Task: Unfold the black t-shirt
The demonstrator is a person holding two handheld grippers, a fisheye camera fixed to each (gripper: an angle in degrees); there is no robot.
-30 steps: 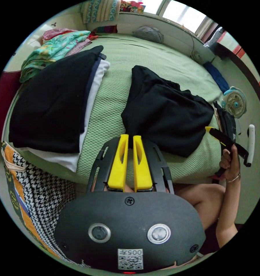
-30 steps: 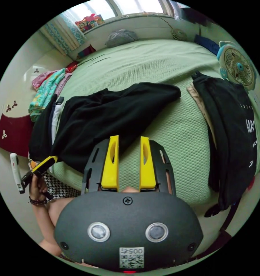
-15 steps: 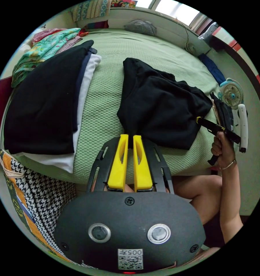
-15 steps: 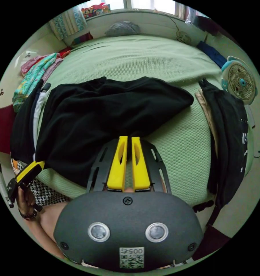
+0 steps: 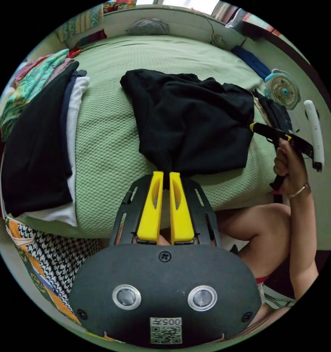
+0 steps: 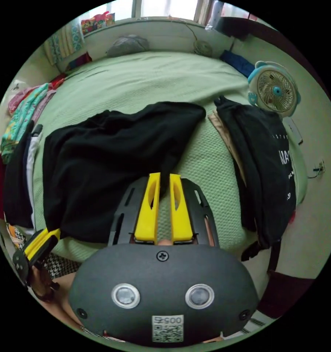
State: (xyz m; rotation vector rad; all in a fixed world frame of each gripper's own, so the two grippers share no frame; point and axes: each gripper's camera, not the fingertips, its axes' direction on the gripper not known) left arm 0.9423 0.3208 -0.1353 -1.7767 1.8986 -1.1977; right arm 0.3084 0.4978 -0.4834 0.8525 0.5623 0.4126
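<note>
The black t-shirt (image 5: 189, 121) is laid bunched on the near part of the bed (image 5: 107, 146), its long axis running across the near edge from one claw to the other. In the left gripper view, the left claw (image 5: 164, 179) is seen pressed together on a gathered corner of the shirt at the bed's near edge, the cloth rising from between the yellow jaws. The right claw (image 5: 252, 127) is seen at the shirt's opposite, right-hand corner, held in a hand (image 5: 288, 172), its tip touching the cloth.

In the right gripper view, the right claw (image 6: 162, 179) is almost pressed together, with a dark fold of the t-shirt (image 6: 110, 161) pinched between the jaws; the left claw (image 6: 48, 234) is seen at the shirt's near left corner. Each claw is thus placed at its own end of the garment, and the coming move is judged to turn on drawing the two ends apart along that axis so that the folds open.

The bed is covered in a green textured spread. A stack (image 5: 33, 139) of dark and white folded clothes is lying to the left, well apart from the shirt, and another dark garment (image 6: 268, 165) to the right, near a small fan (image 6: 275, 90). A window is set beyond the far end.
</note>
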